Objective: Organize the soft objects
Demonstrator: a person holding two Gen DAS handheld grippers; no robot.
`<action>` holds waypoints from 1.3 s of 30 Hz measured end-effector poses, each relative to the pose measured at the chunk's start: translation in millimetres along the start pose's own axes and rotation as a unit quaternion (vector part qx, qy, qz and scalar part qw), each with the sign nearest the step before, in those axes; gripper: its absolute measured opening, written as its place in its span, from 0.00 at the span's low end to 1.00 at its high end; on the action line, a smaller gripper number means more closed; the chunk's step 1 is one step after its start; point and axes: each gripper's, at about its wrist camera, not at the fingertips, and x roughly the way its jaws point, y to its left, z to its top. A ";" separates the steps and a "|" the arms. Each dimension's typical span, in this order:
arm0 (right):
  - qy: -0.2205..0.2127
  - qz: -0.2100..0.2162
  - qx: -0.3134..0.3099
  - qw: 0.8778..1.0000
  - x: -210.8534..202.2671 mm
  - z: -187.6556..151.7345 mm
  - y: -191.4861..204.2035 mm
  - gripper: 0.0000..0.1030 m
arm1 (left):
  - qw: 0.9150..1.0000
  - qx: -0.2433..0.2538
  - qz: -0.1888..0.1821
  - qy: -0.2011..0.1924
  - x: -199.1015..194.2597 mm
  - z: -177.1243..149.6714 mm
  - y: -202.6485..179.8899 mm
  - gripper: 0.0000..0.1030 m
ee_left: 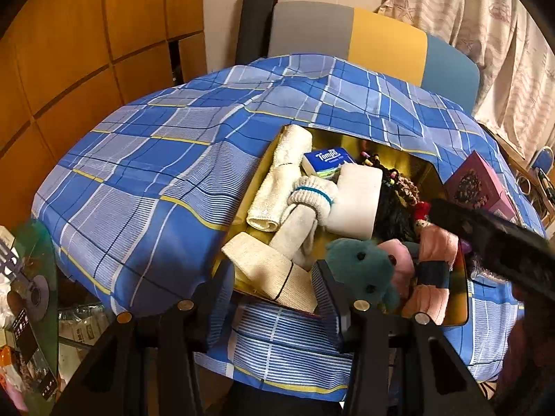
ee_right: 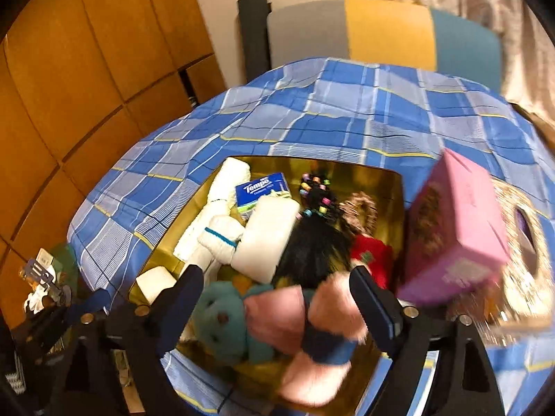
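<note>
A gold tray [ee_left: 458, 315] is noted on the worktop, which is covered with a blue checked cloth [ee_left: 145, 159]; all positions below are given relative to the tray.

Along its left side, rolled white towels [ee_left: 277, 180] and a banded cloth roll [ee_left: 274, 270] are seen. Toward the middle lie a white sock bundle [ee_left: 308, 201], a tissue pack [ee_left: 324, 161] and a white pad [ee_left: 357, 201]. At the near edge a teal plush toy [ee_right: 222, 326] is found, with pink furry rolls [ee_right: 312, 315] just to its right. A pink box [ee_right: 458, 228] stands at the right edge.

The left gripper [ee_left: 274, 298] is held at the near left corner, fingers apart around the cloth roll without pressing it. The right gripper [ee_right: 277, 298] is poised over the pink rolls, fingers wide and empty.

Judgement: the contents are light, soft and compressible. The rolls are best pinched across the middle, at the band; the plush at its body. Loose ends may unroll.
</note>
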 end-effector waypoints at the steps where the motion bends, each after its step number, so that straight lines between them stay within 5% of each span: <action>1: -0.003 -0.007 0.003 1.000 -6.0 -3.4 1.1 0.87 | 1.000 -0.003 0.001 -0.002 -1.9 -0.2 0.9 0.45; 18: -0.059 -0.093 0.049 0.993 -67.0 -33.6 18.6 1.00 | 1.000 0.014 -0.008 0.009 -28.5 -6.7 -5.4 0.45; 24: -0.039 -0.132 0.065 0.988 -68.7 -42.6 17.4 1.00 | 1.000 0.021 0.000 0.007 -34.3 -12.2 -7.2 0.45; 39: -0.058 -0.146 0.075 0.985 -85.4 -67.1 12.1 1.00 | 0.999 0.037 0.002 -0.014 -55.2 -20.1 -15.1 0.45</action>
